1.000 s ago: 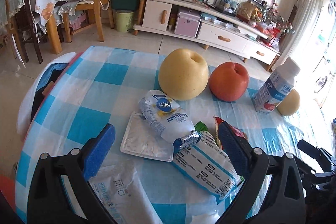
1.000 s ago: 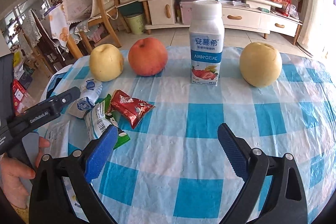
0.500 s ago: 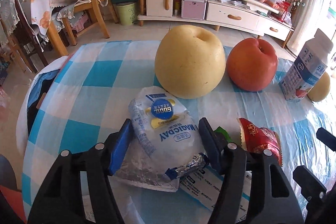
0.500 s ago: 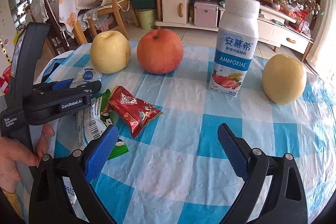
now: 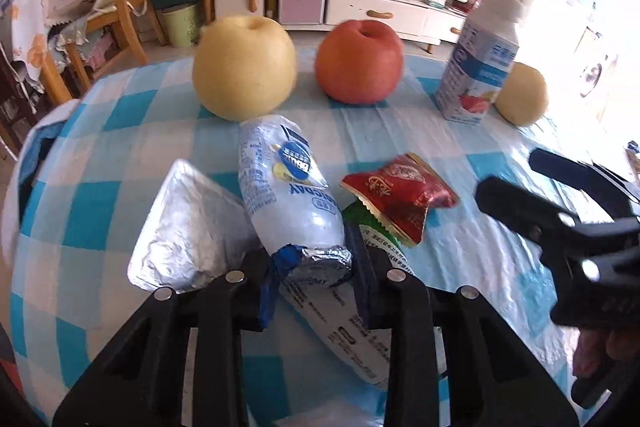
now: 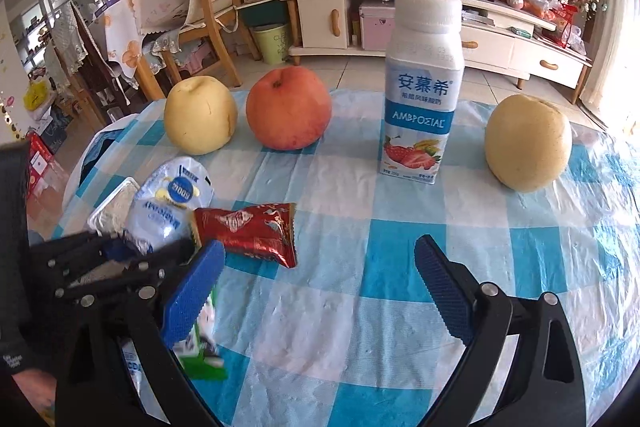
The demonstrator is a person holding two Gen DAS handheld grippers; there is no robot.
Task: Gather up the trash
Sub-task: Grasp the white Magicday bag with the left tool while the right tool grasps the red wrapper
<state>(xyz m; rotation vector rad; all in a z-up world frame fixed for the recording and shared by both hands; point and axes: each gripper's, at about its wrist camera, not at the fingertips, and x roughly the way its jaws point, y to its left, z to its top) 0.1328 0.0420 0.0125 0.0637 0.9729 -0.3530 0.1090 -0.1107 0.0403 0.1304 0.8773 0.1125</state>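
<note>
Near the left edge of the checked surface point(image 6: 360, 307), left tongs point(image 5: 308, 267) have just been closing and now pinch the crimped foil end of a white and blue snack wrapper point(image 5: 288, 195); wrapper sticks out ahead between the blue pads, tilted, its far end toward the yellow pear point(image 5: 244, 67). Silver foil packet point(image 5: 188, 235) just left of the wrapper, touching it. Red wrapper point(image 5: 400, 195) just right of it, overlapping a green and white wrapper point(image 5: 376, 243) that runs under the tongs. Right tongs point(image 6: 316, 291) hover over bare checked cloth nearer the middle, pads wide apart, nothing between them. Along the far edge, left to right: yellow pear, red apple point(image 6: 288, 111), upright yogurt bottle point(image 6: 420, 91), second pear point(image 6: 528, 143), each standing apart. Left tongs also show in the right wrist view, at lower left.
</note>
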